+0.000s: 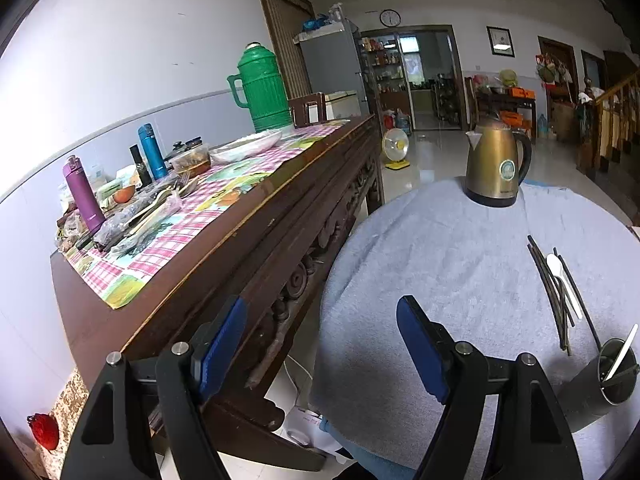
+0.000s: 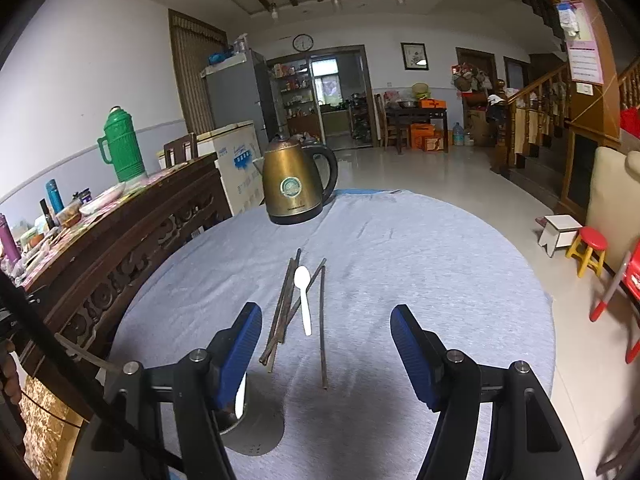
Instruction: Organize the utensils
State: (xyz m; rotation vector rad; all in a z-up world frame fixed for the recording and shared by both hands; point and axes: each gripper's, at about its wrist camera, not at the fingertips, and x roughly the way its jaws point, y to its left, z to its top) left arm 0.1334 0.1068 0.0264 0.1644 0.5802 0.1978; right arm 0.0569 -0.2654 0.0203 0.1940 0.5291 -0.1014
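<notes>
Both grippers [image 1: 324, 344] [image 2: 326, 344] gape empty — slim dark chopsticks [image 2: 286, 308], glossy white spoon [image 2: 304, 300] on nubby grey cloth [image 2: 400, 260].

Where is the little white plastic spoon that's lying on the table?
In the right wrist view the white plastic spoon lies flat on the grey tablecloth, among the dark chopsticks, in front of the brass-coloured kettle.

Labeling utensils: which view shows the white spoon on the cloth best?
Right wrist view: the white plastic spoon lies central and unobstructed among the chopsticks. Left wrist view shows the same spoon small, near the right edge, partly crossed by chopsticks.
</notes>
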